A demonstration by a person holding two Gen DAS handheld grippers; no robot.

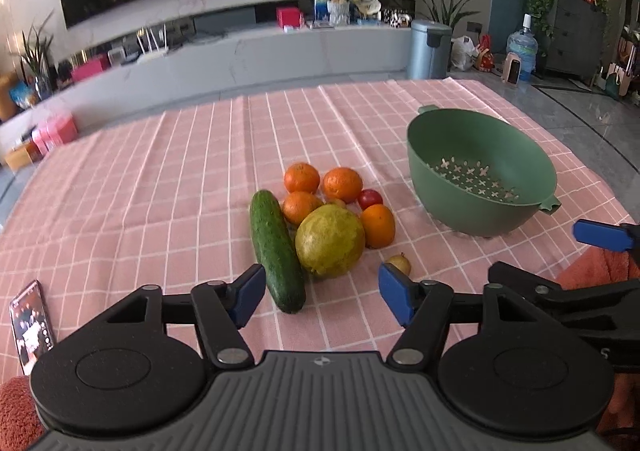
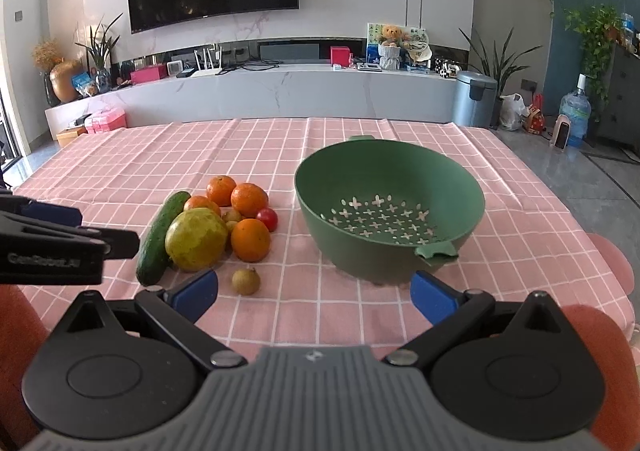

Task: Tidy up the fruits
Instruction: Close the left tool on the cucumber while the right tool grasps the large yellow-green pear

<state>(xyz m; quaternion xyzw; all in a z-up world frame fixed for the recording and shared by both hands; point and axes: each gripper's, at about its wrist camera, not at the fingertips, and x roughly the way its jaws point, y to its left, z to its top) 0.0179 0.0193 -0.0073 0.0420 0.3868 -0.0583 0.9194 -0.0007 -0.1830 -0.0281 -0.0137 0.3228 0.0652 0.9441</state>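
On the pink checked cloth lies a pile of fruit: a cucumber [image 1: 276, 251] [image 2: 162, 237], a big yellow-green fruit [image 1: 330, 241] [image 2: 196, 239], several oranges [image 1: 342, 184] [image 2: 250, 240] and a small red tomato [image 1: 369, 198] [image 2: 267, 218]. A small brown fruit [image 1: 398, 264] [image 2: 245, 281] lies apart, nearer me. To the right stands an empty green colander [image 1: 456, 207] [image 2: 360, 255]. My left gripper [image 1: 322, 297] is open just short of the pile, the cucumber's near end between its fingers, untouched. My right gripper [image 2: 315, 295] is open and empty, between the brown fruit and the colander.
A phone [image 1: 32, 323] lies on the cloth at the near left. The table's far edge faces a long TV bench, and its right edge drops to the tiled floor. Bare cloth stretches left of and behind the pile.
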